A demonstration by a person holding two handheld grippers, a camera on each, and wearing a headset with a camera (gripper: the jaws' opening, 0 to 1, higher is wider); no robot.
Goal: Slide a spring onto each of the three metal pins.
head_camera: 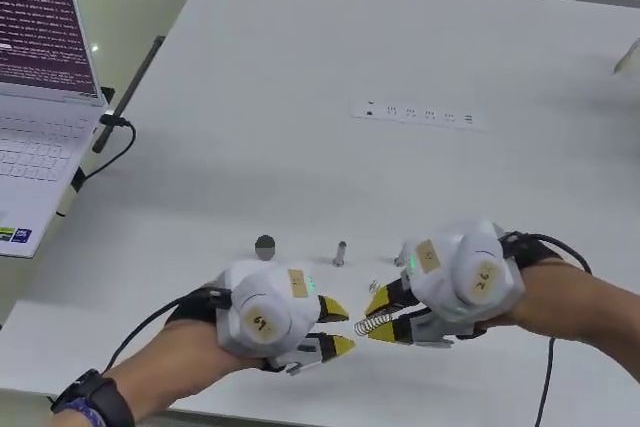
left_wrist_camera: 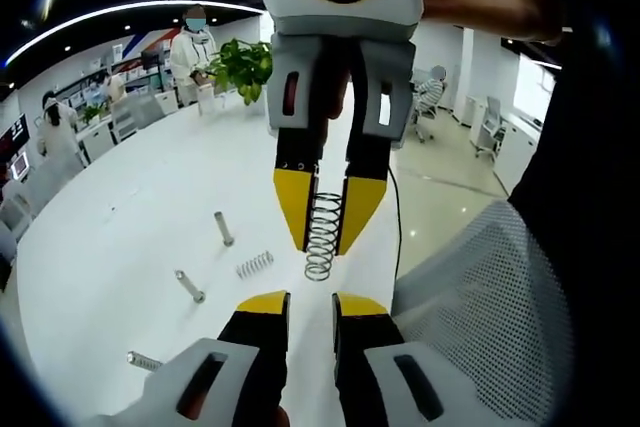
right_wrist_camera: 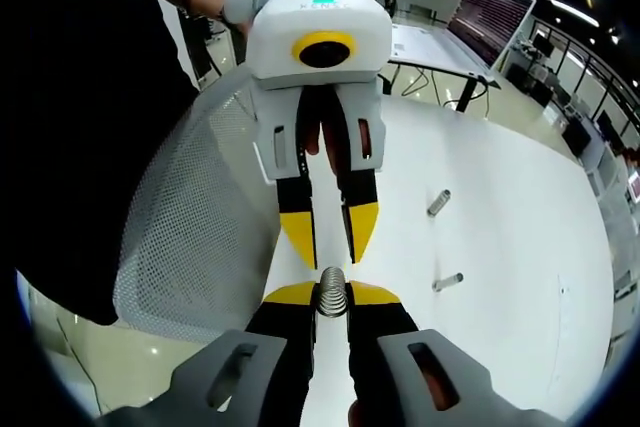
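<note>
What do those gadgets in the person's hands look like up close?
The left gripper and right gripper are rounded white shells with tan stickers and black fingers tipped yellow. A black cable trails from each. A dark wristband sits on the left wrist.

My left gripper [head_camera: 338, 327] and right gripper [head_camera: 381, 315] face each other, tips near. Left jaws stand apart; right pinches a spring [head_camera: 371, 324].
</note>
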